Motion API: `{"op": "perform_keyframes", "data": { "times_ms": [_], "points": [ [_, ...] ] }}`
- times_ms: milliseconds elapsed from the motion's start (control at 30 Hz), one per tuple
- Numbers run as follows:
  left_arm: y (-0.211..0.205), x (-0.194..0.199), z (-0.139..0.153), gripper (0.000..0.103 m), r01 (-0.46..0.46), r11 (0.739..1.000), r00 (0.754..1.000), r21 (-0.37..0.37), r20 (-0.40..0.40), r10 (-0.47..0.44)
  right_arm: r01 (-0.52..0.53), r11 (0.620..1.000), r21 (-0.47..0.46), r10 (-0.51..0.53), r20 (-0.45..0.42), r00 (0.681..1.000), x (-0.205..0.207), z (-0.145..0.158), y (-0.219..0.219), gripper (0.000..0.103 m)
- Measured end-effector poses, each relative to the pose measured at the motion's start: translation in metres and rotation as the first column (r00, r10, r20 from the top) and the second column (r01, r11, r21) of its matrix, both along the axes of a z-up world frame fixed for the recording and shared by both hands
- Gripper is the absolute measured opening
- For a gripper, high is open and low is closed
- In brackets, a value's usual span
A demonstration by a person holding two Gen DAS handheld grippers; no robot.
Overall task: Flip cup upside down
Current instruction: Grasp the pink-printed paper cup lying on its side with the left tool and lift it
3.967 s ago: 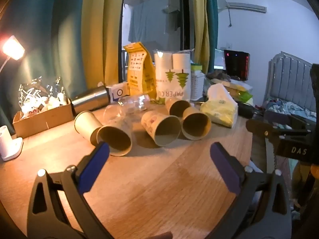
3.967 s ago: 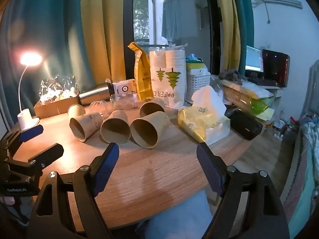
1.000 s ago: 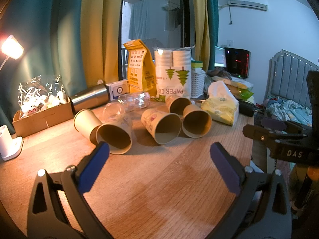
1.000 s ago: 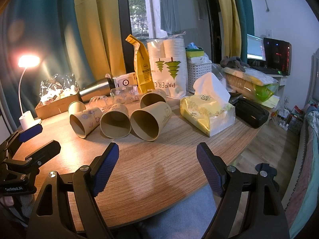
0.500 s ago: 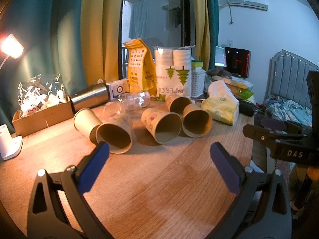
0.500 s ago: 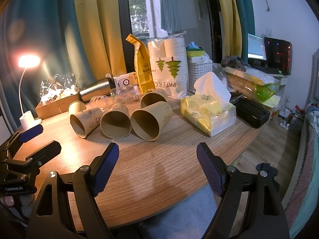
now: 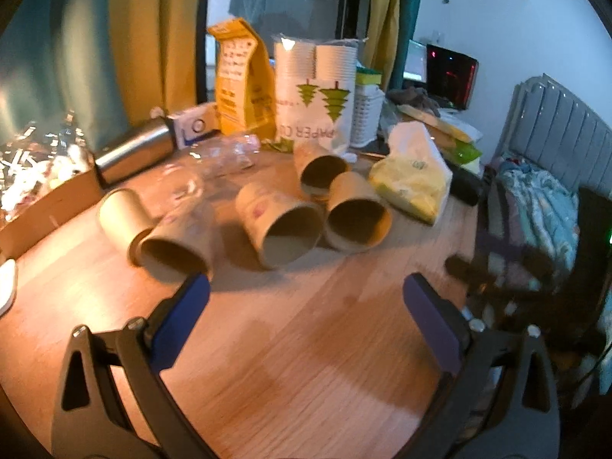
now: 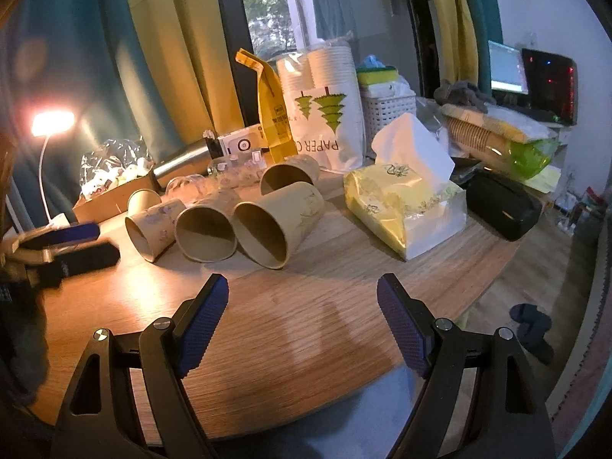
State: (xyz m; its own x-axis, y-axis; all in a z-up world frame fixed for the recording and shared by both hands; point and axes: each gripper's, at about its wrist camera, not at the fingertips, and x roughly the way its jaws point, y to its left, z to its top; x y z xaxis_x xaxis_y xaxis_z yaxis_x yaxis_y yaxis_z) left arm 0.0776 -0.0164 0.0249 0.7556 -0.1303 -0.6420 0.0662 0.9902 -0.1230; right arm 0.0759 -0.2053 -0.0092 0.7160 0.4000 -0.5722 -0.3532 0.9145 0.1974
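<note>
While both grippers hang over the near part of the wooden table point(image 8: 306, 344), neither one has anything in it: the left gripper point(image 7: 306, 298) has its blue pads spread wide, and the right gripper point(image 8: 302, 306) is spread just as wide. Paper cups all lie on their sides mid-table, mouths facing the cameras: the rightmost cup point(image 8: 277, 222) touches the middle cup point(image 8: 206, 231), which touches the printed cup point(image 8: 153, 227), with another cup point(image 8: 288, 176) behind them. Bare wood sits between pads and cups. A tissue pack point(image 8: 405, 202) sits just right of the cups, near the curved table edge, and a paper-cup bag point(image 8: 325, 114) crowds the back.
</note>
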Motion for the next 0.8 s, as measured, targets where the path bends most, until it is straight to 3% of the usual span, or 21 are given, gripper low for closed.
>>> {"op": "perform_keyframes", "data": {
  "times_ms": [167, 500, 800],
  "points": [
    [-0.014, 0.054, 0.014, 0.102, 0.002, 0.999, 0.995, -0.037, -0.101, -0.006, -0.034, 0.999, 0.0, 0.034, -0.019, 0.999, 0.02, -0.006, -0.015, 0.083],
    [-0.043, 0.181, 0.011, 0.102, -0.007, 0.998, 0.968, 0.067, -0.252, 0.023, -0.085, 0.994, 0.062, 0.088, -0.057, 0.994, 0.063, -0.007, -0.037, 0.083],
    [-0.053, 0.274, -0.021, 0.102, 0.005, 0.995, 0.922, 0.097, -0.386, 0.033, -0.104, 0.989, 0.101, 0.111, -0.069, 0.991, 0.088, -0.007, -0.046, 0.083]
  ]
}}
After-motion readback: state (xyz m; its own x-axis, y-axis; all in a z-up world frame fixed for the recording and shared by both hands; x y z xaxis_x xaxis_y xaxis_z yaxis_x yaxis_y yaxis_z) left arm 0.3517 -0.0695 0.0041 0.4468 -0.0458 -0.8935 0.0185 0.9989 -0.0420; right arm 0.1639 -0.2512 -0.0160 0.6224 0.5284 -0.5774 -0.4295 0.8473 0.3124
